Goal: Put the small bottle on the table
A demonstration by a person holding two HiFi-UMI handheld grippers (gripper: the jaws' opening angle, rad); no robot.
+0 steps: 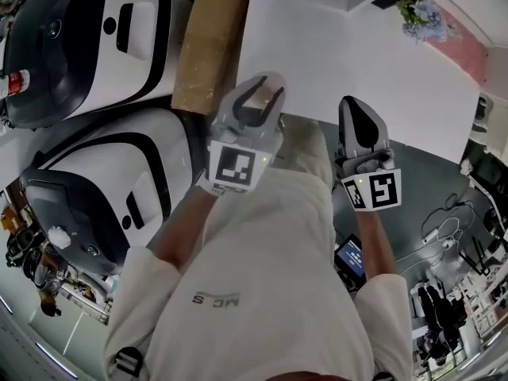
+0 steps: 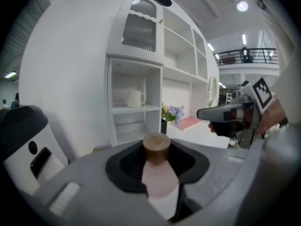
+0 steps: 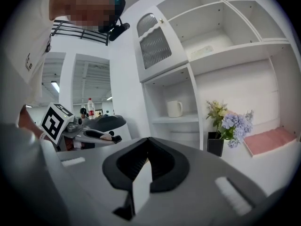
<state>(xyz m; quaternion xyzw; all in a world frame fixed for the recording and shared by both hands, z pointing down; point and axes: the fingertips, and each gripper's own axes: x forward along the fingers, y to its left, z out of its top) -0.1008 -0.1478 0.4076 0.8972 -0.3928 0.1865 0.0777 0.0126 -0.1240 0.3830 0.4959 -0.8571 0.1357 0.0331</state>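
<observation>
Head view: person stands at the edge of a white tabletop (image 1: 333,62); both grippers held out in front, side by side, near but apart.
Left gripper (image 1: 258,98): jaws part-way closed and clamped on the small bottle (image 2: 159,178); pads press the pale body from both sides.
Bottle pos.: between the left jaws, up in the air, not on the tabletop yet; wood-coloured cap (image 2: 156,146) points fwd, away from the camera.
Why held so: grip sits on the body below the cap, so the base likely stays free to meet the surface first (judgement; base not visible).
Right gripper (image 1: 355,109): jaws closed together, nothing between them; no role in the carry, prob. kept aside to leave the drop zone free.
Drop zone: bare white tabletop ahead of both grippers; flowers (image 3: 230,121) stand at its far end, well apart from the bottle.
Surroundings: shelf unit (image 2: 141,102) w/ mug (image 2: 135,98) behind the tabletop; white-and-black machines (image 1: 95,38) and a cardboard box (image 1: 210,38) to the person's left.
Step in hand: transport phase, judged; placing not begun.
Next move req.: bring the bottle upright over bare tabletop, lower till base seats, then open the jaws.
Risk: narrow bottle may tip if let go tilted or above the surface.
</observation>
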